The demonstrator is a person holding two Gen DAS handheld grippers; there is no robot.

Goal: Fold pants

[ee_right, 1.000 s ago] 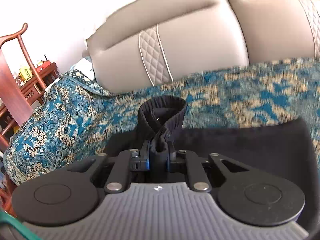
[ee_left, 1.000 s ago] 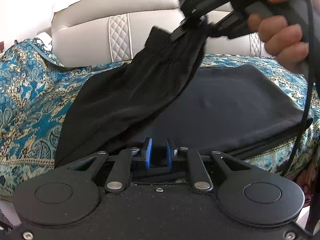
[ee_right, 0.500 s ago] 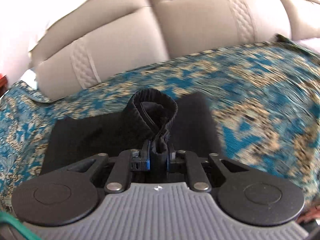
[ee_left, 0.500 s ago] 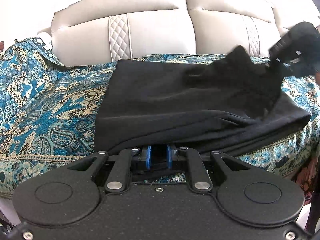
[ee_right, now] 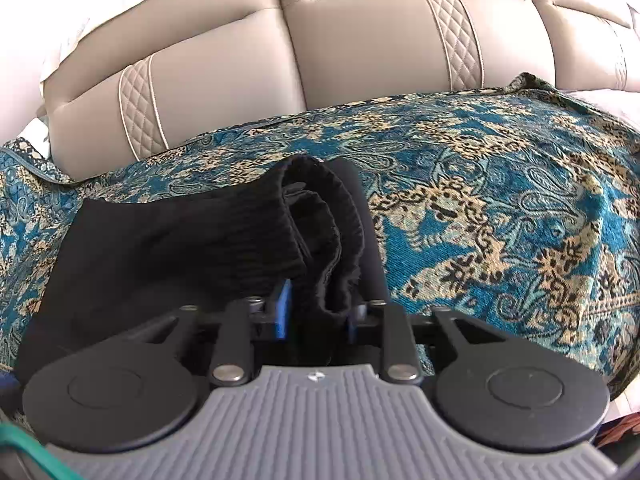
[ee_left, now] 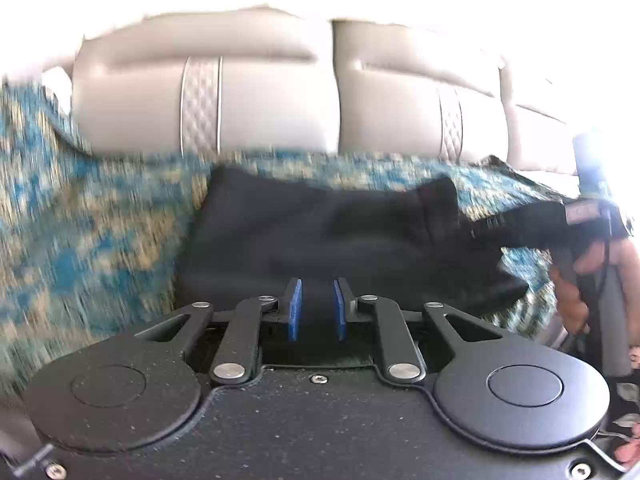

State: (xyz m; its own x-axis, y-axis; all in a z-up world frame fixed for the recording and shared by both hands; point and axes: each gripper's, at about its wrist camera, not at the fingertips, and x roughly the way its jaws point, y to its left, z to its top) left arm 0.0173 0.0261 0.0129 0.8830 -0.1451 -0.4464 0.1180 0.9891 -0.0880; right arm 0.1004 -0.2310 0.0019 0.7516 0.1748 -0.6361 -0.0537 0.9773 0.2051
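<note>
From my left wrist camera, my left gripper (ee_left: 317,306) sits at six o'clock, its blue pads (ee_left: 295,310) close together with a narrow gap. Dark cloth lies beyond that gap, but the blurred picture keeps me from telling whether the pads pinch it. The black pants (ee_left: 304,236) lie folded at the centre on a blue and gold patterned cover (ee_left: 92,224). At twelve o'clock stand beige leather cushions (ee_left: 264,96). At three o'clock a hand (ee_left: 576,284) holds my right gripper (ee_left: 508,226), which reaches in at the pants' right edge.

From my right wrist camera, my right gripper (ee_right: 316,312) is at six o'clock and its jaws are opening. The ribbed elastic waistband (ee_right: 316,232) sits bunched between the pads, no longer squeezed. The rest of the pants (ee_right: 160,248) spreads flat toward nine o'clock. The patterned cover (ee_right: 500,208) fills three o'clock, with the cushions (ee_right: 360,40) at twelve.
</note>
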